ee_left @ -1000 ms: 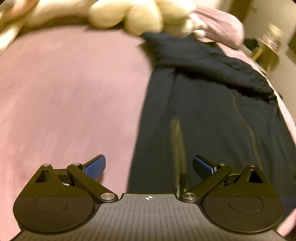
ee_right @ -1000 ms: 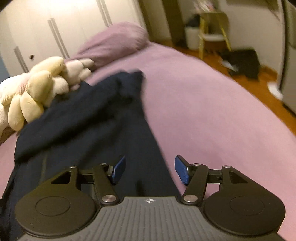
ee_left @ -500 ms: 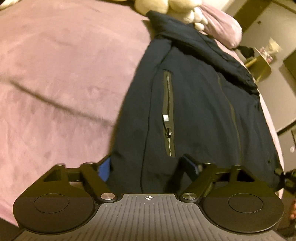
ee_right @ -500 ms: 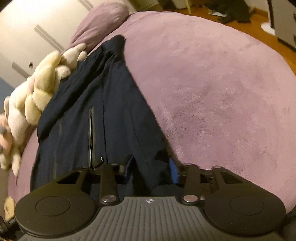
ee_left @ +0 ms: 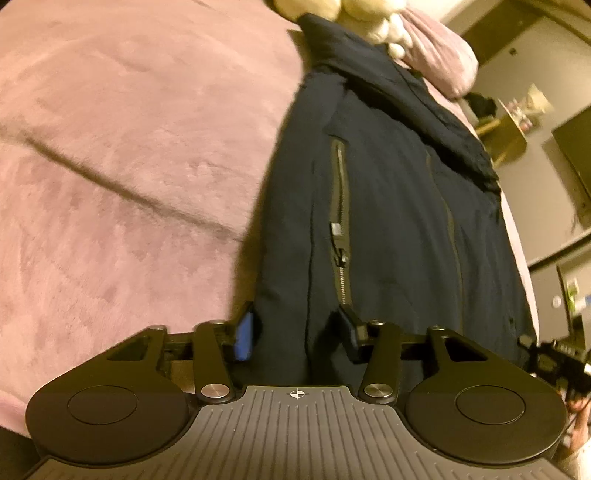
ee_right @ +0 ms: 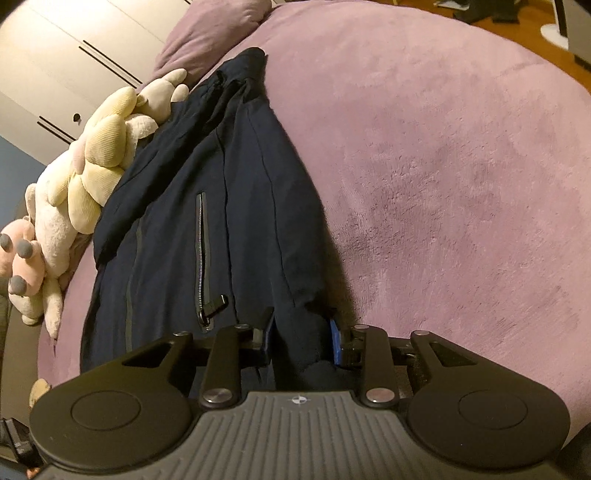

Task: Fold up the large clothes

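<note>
Left gripper (ee_left: 297,334) has just closed from wide apart onto the near hem of the dark jacket (ee_left: 388,206), cloth bunched between its fingers. Right gripper (ee_right: 301,341) has likewise just closed, clamping the hem's other corner. Both corners look secured, ready to fold toward the collar

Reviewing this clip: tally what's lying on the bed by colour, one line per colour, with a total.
Dark navy: 1, the jacket
Cream or yellow: 2, the flower-shaped plush and the pale plush beside it
Pink: 1, the plush paw with grey toes
Mauve: 1, the pillow
Total: 5, though the plush pile overlaps, so its count is approximate.
</note>
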Tool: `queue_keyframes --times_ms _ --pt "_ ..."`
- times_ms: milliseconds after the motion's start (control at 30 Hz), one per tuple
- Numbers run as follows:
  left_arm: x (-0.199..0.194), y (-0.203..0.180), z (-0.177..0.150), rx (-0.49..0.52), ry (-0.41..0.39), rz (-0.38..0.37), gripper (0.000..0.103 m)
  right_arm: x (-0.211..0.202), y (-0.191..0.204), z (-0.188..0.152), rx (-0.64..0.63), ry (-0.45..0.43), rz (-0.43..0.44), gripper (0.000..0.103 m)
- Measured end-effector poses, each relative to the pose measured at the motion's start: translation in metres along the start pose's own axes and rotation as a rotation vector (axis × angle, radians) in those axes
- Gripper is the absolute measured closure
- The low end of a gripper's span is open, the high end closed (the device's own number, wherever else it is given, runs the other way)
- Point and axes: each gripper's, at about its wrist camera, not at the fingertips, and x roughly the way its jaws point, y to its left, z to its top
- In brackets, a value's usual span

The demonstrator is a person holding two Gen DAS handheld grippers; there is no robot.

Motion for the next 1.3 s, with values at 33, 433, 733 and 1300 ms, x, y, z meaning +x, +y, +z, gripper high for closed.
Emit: queue_keyframes --times_ms 33,433,733,1300 --pt "-0.001 -0.001 0.001 0.003 0.006 -0.001 0.078 0.000 0.000 0.000 0.001 0.001 0.004 0.074" --pt "-0.032 -0.041 0.091 -0.110 -0.222 -0.241 0.086 -0.007 0.017 0.040 0.237 -0.034 0.302 0.084" --pt "0.056 -0.035 0.181 -0.316 -0.308 -0.063 0.084 0.036 0.086 0.128 0.159 -0.244 0.107 0.084" --pt "0.066 -0.030 0.201 -0.249 -0.414 0.065 0.037 0.113 0.106 0.157 -0.070 -0.254 -0.120 0.073"
